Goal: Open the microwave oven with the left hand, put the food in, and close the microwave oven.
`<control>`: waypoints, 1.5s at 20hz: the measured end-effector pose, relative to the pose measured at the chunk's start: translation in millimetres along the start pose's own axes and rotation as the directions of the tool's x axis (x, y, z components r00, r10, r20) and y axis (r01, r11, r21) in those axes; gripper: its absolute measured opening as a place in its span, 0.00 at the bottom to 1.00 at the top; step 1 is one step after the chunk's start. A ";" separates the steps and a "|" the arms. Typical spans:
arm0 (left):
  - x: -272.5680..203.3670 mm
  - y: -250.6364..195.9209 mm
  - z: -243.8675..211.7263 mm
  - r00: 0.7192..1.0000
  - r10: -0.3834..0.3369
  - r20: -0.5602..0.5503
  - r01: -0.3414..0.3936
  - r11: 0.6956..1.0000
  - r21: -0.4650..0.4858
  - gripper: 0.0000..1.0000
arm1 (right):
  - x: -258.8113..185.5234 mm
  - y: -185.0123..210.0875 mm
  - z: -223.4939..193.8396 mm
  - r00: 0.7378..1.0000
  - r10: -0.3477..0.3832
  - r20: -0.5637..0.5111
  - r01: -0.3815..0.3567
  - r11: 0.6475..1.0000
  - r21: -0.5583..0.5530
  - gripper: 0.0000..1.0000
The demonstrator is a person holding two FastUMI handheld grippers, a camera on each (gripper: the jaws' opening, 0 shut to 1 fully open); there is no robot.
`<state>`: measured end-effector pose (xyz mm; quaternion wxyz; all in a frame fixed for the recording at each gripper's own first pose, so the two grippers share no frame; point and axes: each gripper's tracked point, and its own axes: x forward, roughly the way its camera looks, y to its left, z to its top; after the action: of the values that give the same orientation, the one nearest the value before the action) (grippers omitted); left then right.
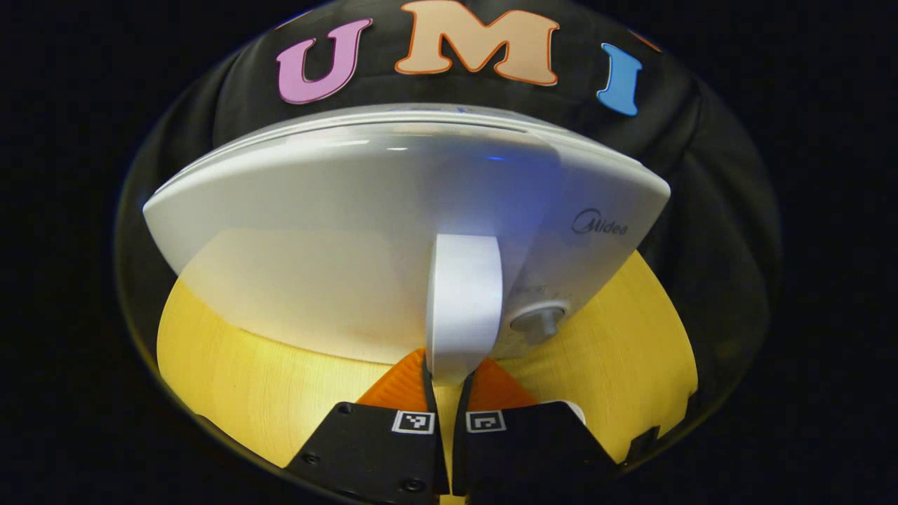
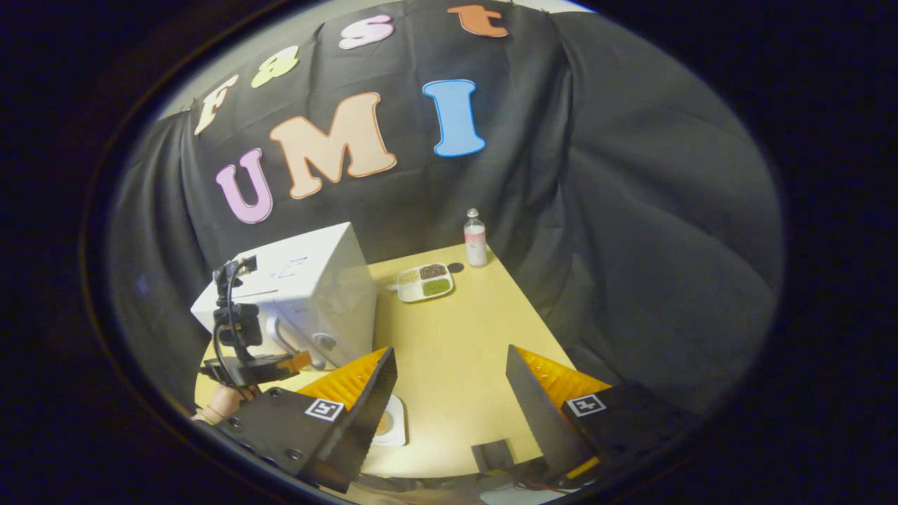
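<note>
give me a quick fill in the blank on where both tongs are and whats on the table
1. The left tongs are closed on the microwave's ____.
2. The right tongs are ____, holding nothing.
3. The microwave door is still ____.
4. Near the table's far corner, a bottle stands beside a divided ____.

Missing words: handle; open; shut; tray

The white microwave oven (image 1: pixel 393 231) stands on the yellow desk (image 2: pixel 449 351) with its door shut and its white vertical handle (image 1: pixel 463 308) beside a round knob (image 1: pixel 539 322). A divided white tray of food (image 2: pixel 424 282) lies farther back; another white dish (image 2: pixel 390 421), perhaps holding food, sits nearer.
</note>
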<state>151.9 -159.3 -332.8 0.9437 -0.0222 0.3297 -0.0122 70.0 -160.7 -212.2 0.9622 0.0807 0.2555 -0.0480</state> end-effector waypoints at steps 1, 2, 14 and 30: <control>-8.3 3.0 -7.8 1.000 -0.007 0.005 0.007 1.000 0.014 0.02 | 4.0 -2.2 2.1 1.000 0.003 -0.005 -0.003 1.000 0.004 0.99; -17.6 5.1 -18.1 1.000 -0.012 -0.010 0.012 1.000 0.018 0.02 | 7.7 -2.7 4.5 1.000 0.015 -0.011 -0.015 1.000 0.013 0.92; -70.2 58.8 -51.4 0.985 0.174 0.011 -0.171 0.976 -0.137 0.83 | 34.6 25.3 -6.3 0.977 0.204 -0.056 -0.208 0.975 -0.076 0.93; -175.0 138.9 -132.0 0.955 0.293 -0.044 -0.292 0.906 -0.308 1.00 | 0.8 79.5 -75.8 0.937 0.287 -0.198 -0.320 0.934 -0.159 0.99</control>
<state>-66.0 -18.5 -334.0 0.9201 -0.1208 0.3255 0.1815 44.7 -69.1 -267.1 0.9357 0.0316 0.3251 0.1330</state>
